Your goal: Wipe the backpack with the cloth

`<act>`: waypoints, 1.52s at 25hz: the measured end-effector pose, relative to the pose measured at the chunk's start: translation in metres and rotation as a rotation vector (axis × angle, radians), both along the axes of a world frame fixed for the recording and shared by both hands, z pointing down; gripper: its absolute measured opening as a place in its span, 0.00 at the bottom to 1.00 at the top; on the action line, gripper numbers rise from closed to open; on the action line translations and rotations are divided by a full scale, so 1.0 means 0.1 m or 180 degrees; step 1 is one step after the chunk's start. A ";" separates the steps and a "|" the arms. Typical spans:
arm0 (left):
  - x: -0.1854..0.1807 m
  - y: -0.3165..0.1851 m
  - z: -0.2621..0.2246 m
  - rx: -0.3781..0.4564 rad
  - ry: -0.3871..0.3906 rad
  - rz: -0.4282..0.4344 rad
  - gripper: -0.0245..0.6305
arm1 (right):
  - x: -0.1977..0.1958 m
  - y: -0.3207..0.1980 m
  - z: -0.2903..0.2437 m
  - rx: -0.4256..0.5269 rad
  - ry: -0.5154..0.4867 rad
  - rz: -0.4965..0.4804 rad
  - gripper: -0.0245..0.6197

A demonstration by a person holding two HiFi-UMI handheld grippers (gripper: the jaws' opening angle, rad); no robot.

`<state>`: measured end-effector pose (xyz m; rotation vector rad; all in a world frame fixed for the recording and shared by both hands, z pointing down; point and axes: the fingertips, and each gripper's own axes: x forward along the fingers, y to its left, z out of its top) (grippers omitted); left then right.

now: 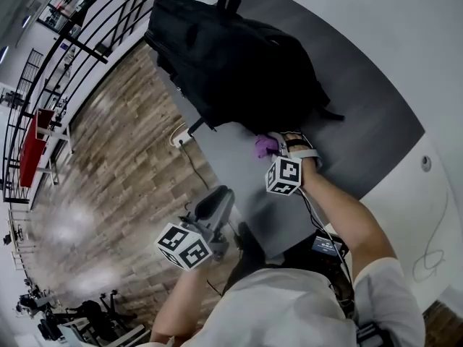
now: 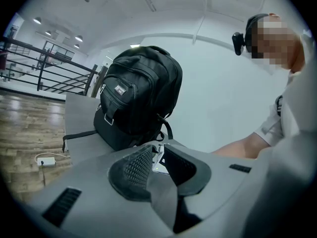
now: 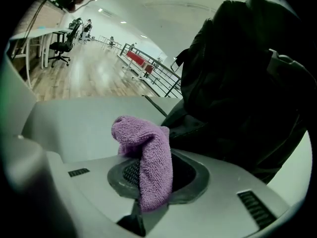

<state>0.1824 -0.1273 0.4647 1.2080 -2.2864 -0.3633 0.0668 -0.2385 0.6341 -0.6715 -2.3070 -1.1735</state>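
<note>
A black backpack (image 1: 231, 56) stands on the dark grey table (image 1: 362, 114), at its far left end. My right gripper (image 1: 269, 145) is shut on a purple cloth (image 1: 263, 147) and sits just in front of the backpack's base. In the right gripper view the cloth (image 3: 146, 157) hangs folded over between the jaws, with the backpack (image 3: 242, 83) close ahead on the right. My left gripper (image 1: 221, 197) hangs off the table's near left edge, over the floor. Its jaws are together with nothing in them (image 2: 156, 152) and point toward the backpack (image 2: 138, 98).
A white power adapter with a cable (image 1: 181, 137) lies on the wooden floor beside the table edge. A black railing (image 1: 87, 35) runs along the far left, with a red bench (image 1: 32, 147) beyond it. A white surface with a thin cable (image 1: 427, 244) adjoins the table's right.
</note>
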 end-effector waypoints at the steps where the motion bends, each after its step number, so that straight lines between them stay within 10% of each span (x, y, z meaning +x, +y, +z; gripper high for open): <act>1: 0.00 -0.02 0.01 -0.0006 0.0008 0.0007 0.12 | 0.00 -0.05 -0.01 0.0027 -0.0011 -0.0017 0.17; 20: -0.03 -0.29 0.02 -0.0105 0.0028 0.0194 0.12 | -0.15 -1.02 -0.16 0.0073 -0.0079 0.0329 0.17; 38: -0.11 -0.18 0.11 -0.0135 0.0088 0.0098 0.13 | -0.38 -2.15 -0.23 -0.0122 -0.0132 0.1404 0.17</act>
